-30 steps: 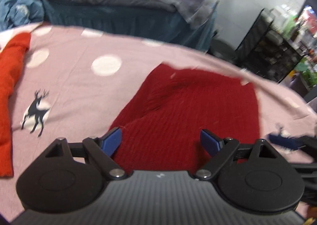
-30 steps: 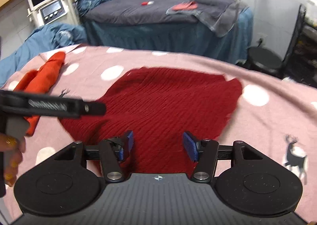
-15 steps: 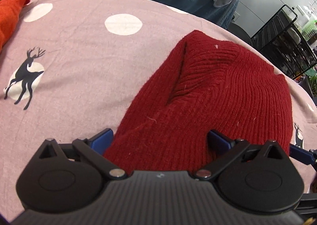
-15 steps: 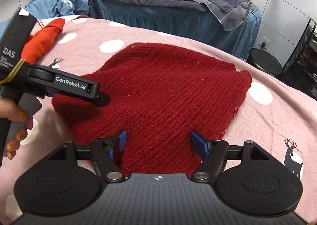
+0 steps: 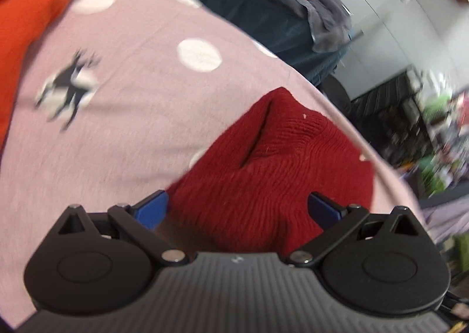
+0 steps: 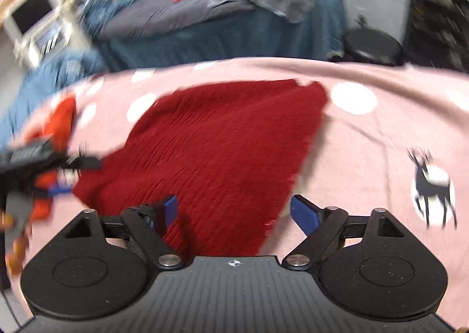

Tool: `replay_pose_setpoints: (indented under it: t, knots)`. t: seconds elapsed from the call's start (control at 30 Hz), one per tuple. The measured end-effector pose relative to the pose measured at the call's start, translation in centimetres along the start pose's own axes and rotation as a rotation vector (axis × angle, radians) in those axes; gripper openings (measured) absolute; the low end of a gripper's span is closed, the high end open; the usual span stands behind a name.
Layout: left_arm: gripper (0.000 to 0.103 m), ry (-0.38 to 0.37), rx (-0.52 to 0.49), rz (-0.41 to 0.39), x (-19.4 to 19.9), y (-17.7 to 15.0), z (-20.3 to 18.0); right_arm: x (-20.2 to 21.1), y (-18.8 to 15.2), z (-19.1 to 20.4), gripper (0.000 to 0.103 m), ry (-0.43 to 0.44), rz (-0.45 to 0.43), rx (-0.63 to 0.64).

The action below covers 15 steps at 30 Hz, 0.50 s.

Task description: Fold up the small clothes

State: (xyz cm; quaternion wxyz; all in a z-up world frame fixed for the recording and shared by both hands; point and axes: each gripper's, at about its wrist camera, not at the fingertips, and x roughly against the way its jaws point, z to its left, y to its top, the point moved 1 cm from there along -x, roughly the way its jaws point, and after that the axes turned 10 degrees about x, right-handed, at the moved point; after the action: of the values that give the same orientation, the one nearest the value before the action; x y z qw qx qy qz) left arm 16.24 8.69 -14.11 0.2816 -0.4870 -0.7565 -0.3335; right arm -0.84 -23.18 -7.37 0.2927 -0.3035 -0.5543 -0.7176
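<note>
Left gripper (image 5: pixel 237 210): matte black linkage arms, blue finger pads (image 5: pixel 151 210), silver pivot screws, two round black housings at 7 and 5 o'clock, ribbed grey body at 6 o'clock bearing a small white mark. Right gripper (image 6: pixel 234 212): identical build, blue pads (image 6: pixel 304 214), crosshair mark on the ribbed body.

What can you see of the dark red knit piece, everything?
The dark red knit garment is ribbed, woolly-looking and fuzzy, lying flat on the pink dotted deer-print cover. From the right wrist view it is one broad slab with a frayed far corner. From the left wrist view a fold ridge and a dark crease run up to a peak. Its near edge lies between the open blue pads of both grippers, left and right; neither pinches it. Blur hides finer detail.
</note>
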Motion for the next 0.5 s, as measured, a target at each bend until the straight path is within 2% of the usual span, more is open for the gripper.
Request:
replay_pose_setpoints:
  t: [0.1, 0.27, 0.4, 0.5]
  knots:
    - [0.103, -0.075, 0.144, 0.044, 0.4, -0.8, 2.4, 0.7, -0.8, -3.3, 0.103, 0.080, -0.007, -0.218]
    - [0.103, -0.169, 0.257, 0.092, -2.1, -3.9, 4.2, -1.2, -4.5, -7.7, 0.103, 0.306, 0.029, -0.670]
    - [0.103, -0.207, 0.329, 0.110, -5.8, -5.4, 4.5, -2.8, -6.4, -7.9, 0.103, 0.347, 0.027, -0.763]
    - [0.103, -0.257, 0.312, 0.084, -8.0, -4.9, 3.7, -4.1, -6.4, -7.9, 0.103, 0.411, 0.010, -0.806]
